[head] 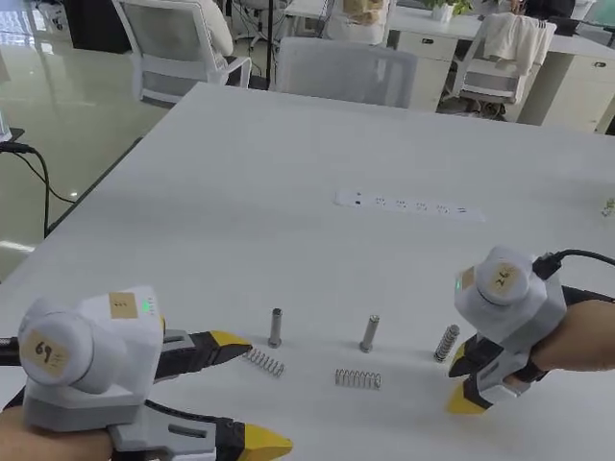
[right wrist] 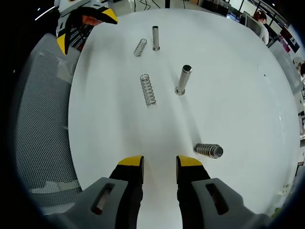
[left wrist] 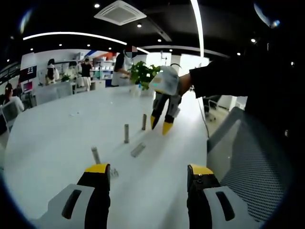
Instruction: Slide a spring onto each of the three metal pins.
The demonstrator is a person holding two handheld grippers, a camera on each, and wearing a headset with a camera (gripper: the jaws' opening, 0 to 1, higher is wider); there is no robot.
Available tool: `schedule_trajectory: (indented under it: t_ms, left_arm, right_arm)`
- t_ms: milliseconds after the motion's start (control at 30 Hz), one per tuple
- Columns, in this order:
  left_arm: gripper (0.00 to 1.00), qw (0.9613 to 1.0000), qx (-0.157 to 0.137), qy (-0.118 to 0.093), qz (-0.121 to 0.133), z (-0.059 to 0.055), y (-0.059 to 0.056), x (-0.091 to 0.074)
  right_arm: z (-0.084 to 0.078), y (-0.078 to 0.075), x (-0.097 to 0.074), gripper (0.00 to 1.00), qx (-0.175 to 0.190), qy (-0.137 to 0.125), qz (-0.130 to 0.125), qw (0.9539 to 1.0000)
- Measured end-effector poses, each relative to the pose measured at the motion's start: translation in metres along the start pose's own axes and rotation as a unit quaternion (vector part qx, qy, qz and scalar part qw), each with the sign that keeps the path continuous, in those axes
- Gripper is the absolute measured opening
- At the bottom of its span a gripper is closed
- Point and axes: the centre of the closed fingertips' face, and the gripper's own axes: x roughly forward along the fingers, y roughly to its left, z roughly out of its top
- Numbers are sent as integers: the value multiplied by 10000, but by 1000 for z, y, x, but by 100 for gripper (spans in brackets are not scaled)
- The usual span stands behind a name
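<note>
The left tool (head: 252, 394) is hovering nearest, jaws wide apart, empty; the right tool (head: 462, 382) is holding its jaws narrowly parted, gripping nothing. Beyond, the left spring (head: 262, 361) and centre spring (head: 357, 378) are lying loose on the counter (head: 317, 144) before the bare left pin (head: 276, 327) and centre pin (head: 370, 332); the right pin (right wrist: 218, 152) is already wearing the third spring (head: 447, 343). Such light, springy, roll-prone coils are probably needing a gentle mid-length pinch.

blocked: 3 upright pins (head: 370, 333), 2 loose springs (head: 357, 378) beside them | free: bare table (head: 288, 192) up to power strip (head: 408, 205)
</note>
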Motion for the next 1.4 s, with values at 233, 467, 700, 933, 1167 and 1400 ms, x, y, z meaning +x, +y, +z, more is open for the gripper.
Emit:
schedule_trajectory:
  t_ms: [233, 467, 700, 933, 1167, 1400]
  left_arm:
    - [60, 10000, 0, -30, 30, 1, 1, -2]
    - [60, 9999, -20, -59, 87, 0, 3, -5]
    - [60, 9998, -54, -91, 165, -1, 5, -9]
    - [60, 9997, -81, -105, 229, -2, 7, -12]
    - [60, 9994, -106, -117, 295, -3, 9, -16]
    - [60, 9990, -150, -135, 390, -4, 13, -22]
  right_arm:
    - [16, 7, 2, 25, -135, -68, 53, 9999]
    - [35, 11, 4, 25, -331, -142, 75, 9993]
    - [53, 15, 10, 25, -530, -174, 112, 9984]
    - [65, 15, 16, 24, -662, -173, 147, 9975]
    - [73, 15, 24, 22, -796, -122, 199, 9966]
    - [78, 13, 30, 19, -948, -51, 194, 9953]
